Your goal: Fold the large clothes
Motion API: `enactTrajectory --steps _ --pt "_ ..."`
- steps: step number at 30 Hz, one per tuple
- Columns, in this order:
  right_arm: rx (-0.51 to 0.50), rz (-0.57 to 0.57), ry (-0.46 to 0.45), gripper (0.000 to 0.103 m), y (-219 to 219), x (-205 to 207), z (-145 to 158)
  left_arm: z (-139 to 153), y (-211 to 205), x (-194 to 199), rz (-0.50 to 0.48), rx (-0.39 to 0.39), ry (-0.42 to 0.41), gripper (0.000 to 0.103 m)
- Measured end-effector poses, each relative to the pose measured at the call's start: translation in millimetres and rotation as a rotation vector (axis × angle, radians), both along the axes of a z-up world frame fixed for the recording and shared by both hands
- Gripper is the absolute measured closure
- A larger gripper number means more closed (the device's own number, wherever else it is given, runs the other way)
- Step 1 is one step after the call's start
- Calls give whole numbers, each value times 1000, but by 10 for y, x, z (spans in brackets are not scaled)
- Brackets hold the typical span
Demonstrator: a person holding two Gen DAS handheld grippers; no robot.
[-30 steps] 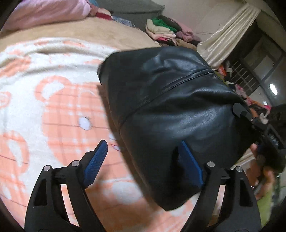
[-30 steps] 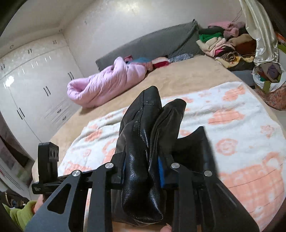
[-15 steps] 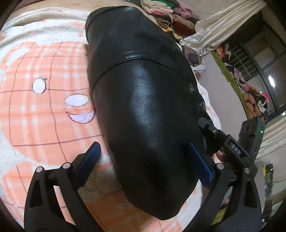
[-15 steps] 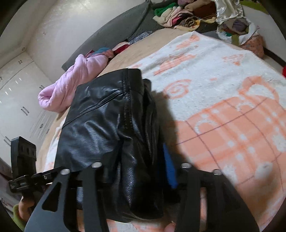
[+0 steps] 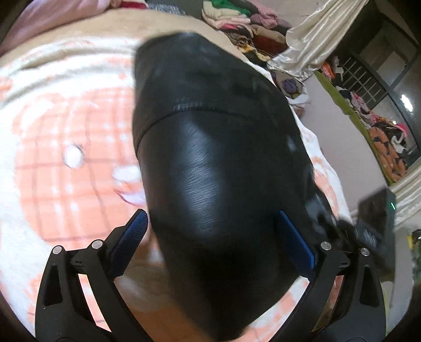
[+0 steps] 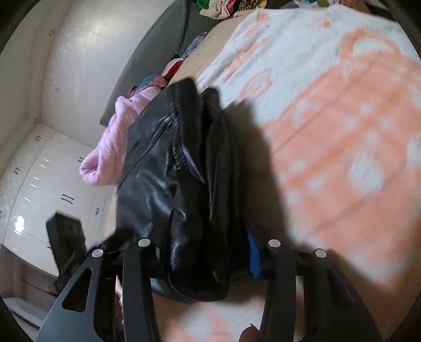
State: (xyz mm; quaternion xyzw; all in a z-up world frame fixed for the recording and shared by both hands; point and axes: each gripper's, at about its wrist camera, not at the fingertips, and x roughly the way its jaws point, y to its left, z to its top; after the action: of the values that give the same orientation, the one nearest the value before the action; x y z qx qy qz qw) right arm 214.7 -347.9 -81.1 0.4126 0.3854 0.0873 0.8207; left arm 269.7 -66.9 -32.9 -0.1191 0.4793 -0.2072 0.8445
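Folded black leather jacket (image 5: 210,163) lies on the peach-and-white blanket (image 5: 65,147) on the bed. Left claw (image 5: 213,236) spread wide, the jacket's near end between its 2 blue pads (image 5: 294,242), no clear squeeze. Right claw (image 6: 200,252) straddles the jacket's stacked folded edge (image 6: 184,184), jaws closing with leather between them; right blue pad (image 6: 254,255) looks just off the leather, left pad hidden. Left view alone shows the clothes pile (image 5: 236,18), curtain (image 5: 310,50) and window; right view alone shows the white wardrobe (image 6: 39,184), pink quilt (image 6: 113,147) and grey headboard (image 6: 158,44).
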Motion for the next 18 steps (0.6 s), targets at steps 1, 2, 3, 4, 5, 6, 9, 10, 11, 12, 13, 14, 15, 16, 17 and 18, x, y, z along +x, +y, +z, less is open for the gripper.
enactTrajectory --steps 1,2,3,4,5,6,9,10,11,12,13,14,15,16,17,18 --pt "-8 -2 -1 61 102 -46 6 14 31 20 9 28 -4 12" --pt "-33 -7 -6 60 210 -92 17 17 42 30 10 41 -8 12" --pt "-71 -25 -16 60 264 -122 31 9 53 38 0 58 -8 12" --pt "-104 -27 -20 60 287 -118 56 -3 57 45 -8 60 -6 12" --pt "-130 -23 -18 54 289 -103 77 -10 59 46 -11 64 -8 12" --pt "-138 -28 -10 42 272 -91 96 -10 51 42 -14 71 -14 12" --pt "-158 -39 -11 31 207 -105 176 -12 53 44 -18 74 -27 12" --pt "-166 -36 -12 26 194 -115 202 -17 58 47 -17 73 -28 12" --pt "-188 -32 -15 17 186 -121 255 -18 68 53 -17 69 -27 12" --pt "-215 -37 -31 13 169 -136 326 -22 66 56 -18 66 -26 12" --pt "-254 -48 -58 12 149 -136 434 -26 67 50 -19 66 -27 12" --pt "-287 -51 -73 10 158 -94 519 -36 67 34 -21 66 -28 12" --pt "-312 -53 -80 10 151 -70 564 -30 44 40 -22 67 -30 12" --pt "-347 -61 -89 10 138 -7 654 -34 42 40 -23 67 -31 12" --pt "-360 -65 -91 10 129 46 689 -36 39 39 -24 68 -33 12" --pt "-370 -66 -95 10 117 116 738 -37 43 39 -25 67 -32 12"
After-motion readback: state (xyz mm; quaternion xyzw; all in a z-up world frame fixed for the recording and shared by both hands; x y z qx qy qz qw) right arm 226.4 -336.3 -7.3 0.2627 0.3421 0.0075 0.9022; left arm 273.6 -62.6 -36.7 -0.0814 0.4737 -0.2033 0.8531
